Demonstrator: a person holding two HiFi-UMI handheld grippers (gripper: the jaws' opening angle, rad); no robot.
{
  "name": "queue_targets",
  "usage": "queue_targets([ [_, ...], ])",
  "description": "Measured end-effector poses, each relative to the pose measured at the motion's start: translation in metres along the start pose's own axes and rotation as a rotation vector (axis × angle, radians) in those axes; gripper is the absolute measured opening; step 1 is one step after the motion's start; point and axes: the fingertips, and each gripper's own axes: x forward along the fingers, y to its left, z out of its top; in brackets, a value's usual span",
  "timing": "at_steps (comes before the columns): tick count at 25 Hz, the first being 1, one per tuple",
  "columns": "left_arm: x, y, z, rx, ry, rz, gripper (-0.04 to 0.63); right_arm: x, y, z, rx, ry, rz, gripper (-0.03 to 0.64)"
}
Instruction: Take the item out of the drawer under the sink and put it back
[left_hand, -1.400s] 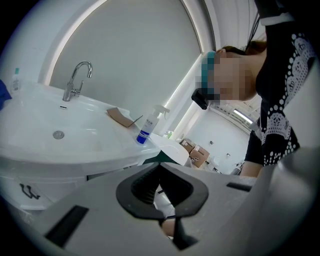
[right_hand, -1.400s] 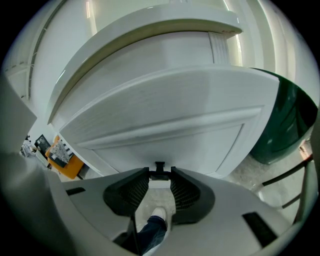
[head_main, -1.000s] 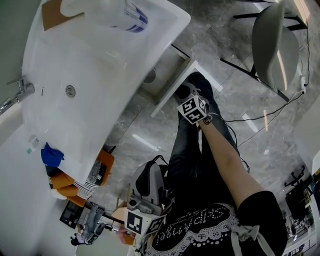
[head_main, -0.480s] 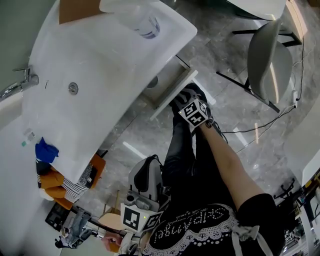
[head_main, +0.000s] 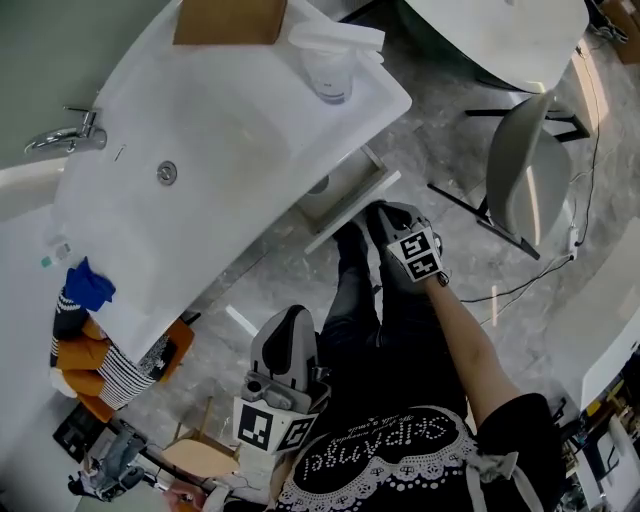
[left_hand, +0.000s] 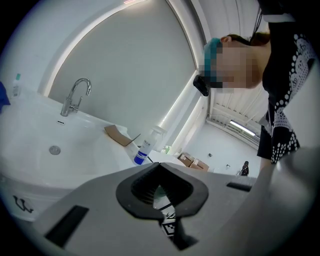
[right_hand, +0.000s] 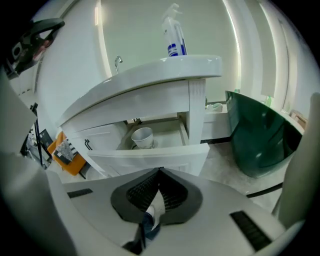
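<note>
**A:** As your right gripper (head_main: 380, 218) draws up and back from the white open drawer (right_hand: 150, 152) under the white ceramic sink (head_main: 220, 130), its jaws have just been closing. They now meet on nothing.

**B:** So you carry no item. The white tapered cup (right_hand: 143, 137) stands upright inside that drawer, left of its middle in the right gripper view, well apart from both grippers. I judge it is either freshly put back or not yet lifted out; this moment alone doesn't settle which.

**A:** Your left gripper (head_main: 293, 325) is pressed together too, empty, close to your body and away from the drawer.

**B:** Mind what you can't see. From your head, the sink's rim covers most of the drawer, and I can't pick out the cup there for sure. The left gripper view faces across the sink top, never the drawer. Between your right gripper's pads only your trouser leg and shoe show through, not a held thing.
</note>
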Motion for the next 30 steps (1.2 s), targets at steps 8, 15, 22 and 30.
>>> queue_targets([
  [8,-0.007,-0.002,0.027,0.035,-0.066,-0.022,0.005,-0.040,0.004,0.054,0.006,-0.116,-0.023,0.018],
  [15,-0.021,0.002,0.052,0.085,-0.140,-0.018,0.005,-0.079,0.012,0.116,-0.007,-0.266,-0.033,0.018],
  [22,-0.042,0.006,0.075,0.117,-0.209,0.005,0.005,-0.124,0.036,0.171,-0.039,-0.393,-0.020,0.018],
  [30,-0.058,0.013,0.104,0.157,-0.320,0.053,0.005,-0.160,0.063,0.220,-0.104,-0.501,0.024,0.018],
])
